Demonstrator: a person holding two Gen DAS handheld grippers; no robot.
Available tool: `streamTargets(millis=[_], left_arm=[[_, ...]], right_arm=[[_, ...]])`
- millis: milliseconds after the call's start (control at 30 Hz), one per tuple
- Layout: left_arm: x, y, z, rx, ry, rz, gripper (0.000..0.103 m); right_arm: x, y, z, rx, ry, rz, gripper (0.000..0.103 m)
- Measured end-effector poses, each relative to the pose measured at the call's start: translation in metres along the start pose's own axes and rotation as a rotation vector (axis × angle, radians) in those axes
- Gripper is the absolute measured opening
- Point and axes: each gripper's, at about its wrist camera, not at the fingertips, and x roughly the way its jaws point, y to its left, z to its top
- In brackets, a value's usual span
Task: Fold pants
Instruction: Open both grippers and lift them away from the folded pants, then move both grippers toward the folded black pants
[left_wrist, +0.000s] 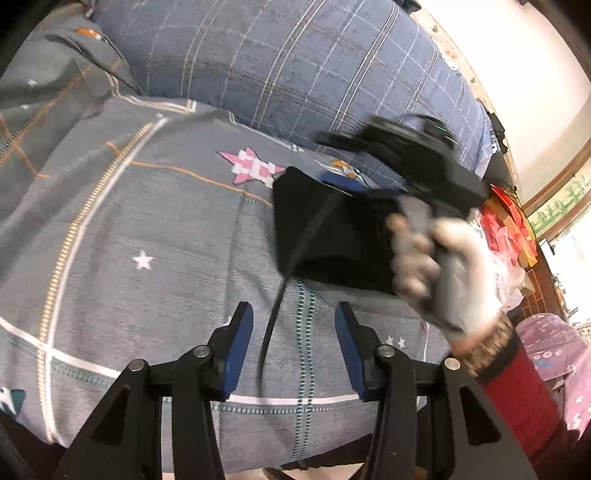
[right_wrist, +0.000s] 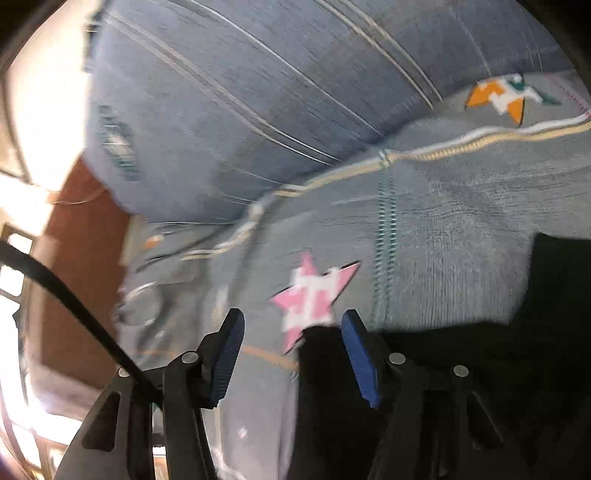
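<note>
- Grey bedding (left_wrist: 147, 221) printed with stars and stitched lines fills most of both views; a blue checked quilt (left_wrist: 295, 66) is bunched up behind it along the top of each frame.
- Pale wall and a framed picture show at the right edge of the left wrist view, with red and yellow clutter (left_wrist: 509, 221) below them.
- Black pants (left_wrist: 332, 229), already gathered into a compact folded bundle, lie on the bedding right of centre in the left wrist view, just beside a pink pixel star (left_wrist: 255, 166).
- In the right wrist view the same dark cloth fills the lower right of the frame (right_wrist: 498, 350), blurred.
- The left gripper (left_wrist: 293, 354) sits at the bottom centre of its view, its blue pads parted with bare bedding between them; it grips nothing.
- A thin black cable (left_wrist: 273, 325) hangs down through that gap.
- The right gripper (right_wrist: 293, 358) has its jaws apart too; a corner of the dark cloth lies between them, close to the right pad, but blur hides whether that pad touches it.
- A gloved hand (left_wrist: 443, 266) with a red sleeve (left_wrist: 524, 398) holds the right gripper at the pants' right edge in the left wrist view.
</note>
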Motion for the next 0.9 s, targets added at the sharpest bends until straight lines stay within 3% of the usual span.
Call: streamTargets(millis=[200,333,400,533,600,700,900], left_arm=[[-0.010,-0.015,-0.011,0.020,-0.014,-0.006,0.047],[-0.028,-0.038,-0.021,0.086,-0.055,0.033,0.047],[-0.041,-0.051,-0.026,0.117,-0.088,0.053,0.048],[-0.065,-0.074,-0.033,0.165,-0.157,0.087,0.056],[-0.074,-0.083,-0.035,0.183,-0.183,0.093,0.062],[-0.080,-0.085,-0.036,0.172,-0.202,0.099,0.063],[-0.077,-0.060,-0.033,0.088,-0.186,0.158,0.063]], right_arm=[[-0.090,0.006,-0.058,-0.095,-0.110,0.006,0.065],[-0.151,0.001,-0.105,-0.117,-0.223,-0.029,0.066],[-0.175,-0.006,-0.125,-0.113,-0.279,-0.056,0.074],[-0.219,-0.013,-0.168,-0.088,-0.376,-0.073,0.075],[-0.236,-0.012,-0.187,-0.104,-0.417,-0.104,0.080],[-0.236,-0.010,-0.193,-0.116,-0.408,-0.121,0.083],[-0.185,-0.007,-0.169,-0.088,-0.247,-0.023,0.082]])
